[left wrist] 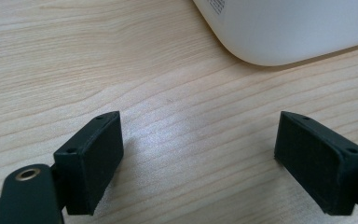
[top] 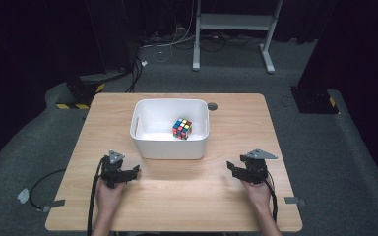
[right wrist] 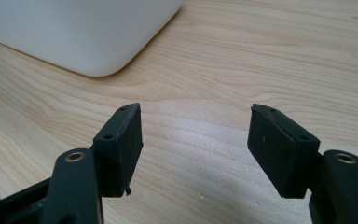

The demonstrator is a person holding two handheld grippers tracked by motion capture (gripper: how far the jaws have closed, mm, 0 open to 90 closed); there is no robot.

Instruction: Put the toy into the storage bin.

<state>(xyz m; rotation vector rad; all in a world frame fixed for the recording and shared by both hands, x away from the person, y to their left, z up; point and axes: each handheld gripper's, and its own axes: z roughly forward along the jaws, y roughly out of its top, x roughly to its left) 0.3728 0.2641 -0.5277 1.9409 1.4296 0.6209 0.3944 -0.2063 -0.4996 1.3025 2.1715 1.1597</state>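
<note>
While the high view takes in the whole table at once, it alone shows what lies inside the white bin — one puzzle cube with coloured squares, resting on the bin's floor toward its right wall. The bin stands in the middle of the table, nearer the far edge than the near one. Each gripper view catches just a rounded lower corner of that bin and bare wood grain, and neither looks over the rim to the cube.

By count: one bin, one cube, two grippers, two hands.

The left gripper rests low near the table's near left part, its jaws pointing toward the middle of the table; the left hand grasps it from behind, forearm coming in from the near edge. The right gripper mirrors it near the right edge, held by the right hand, jaws pointing toward the middle of the table.

In the left gripper view the jaws stand wide apart with bare table between them. In the right gripper view the jaws stand apart too — a narrower gap, nothing in it.
</note>
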